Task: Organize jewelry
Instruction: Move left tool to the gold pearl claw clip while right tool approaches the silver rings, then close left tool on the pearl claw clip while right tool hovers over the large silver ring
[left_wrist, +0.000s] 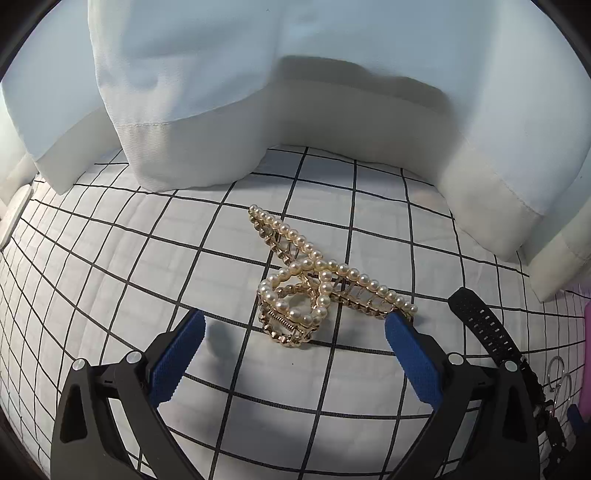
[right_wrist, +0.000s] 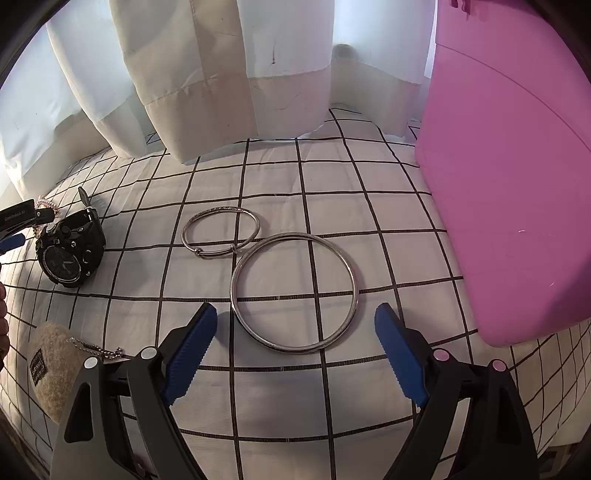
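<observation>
Soft daylight is coming through the pale, folded fabric curtain (left_wrist: 258, 92) at the far side, leaving its upper folds glowing bluish. The white cloth with a black grid (right_wrist: 295, 387) is lying evenly lit, while near shadows are falling under the blue pads. Fisheye distortion is bending the grid lines outward, and dark vignetting is closing the corners. Both views are staying fairly sharp.

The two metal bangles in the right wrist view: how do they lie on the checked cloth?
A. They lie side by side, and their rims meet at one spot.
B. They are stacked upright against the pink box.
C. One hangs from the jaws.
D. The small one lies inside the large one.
A: the small bangle and the large bangle lie flat on the checked cloth, rims meeting near the small one's clasp.
</observation>
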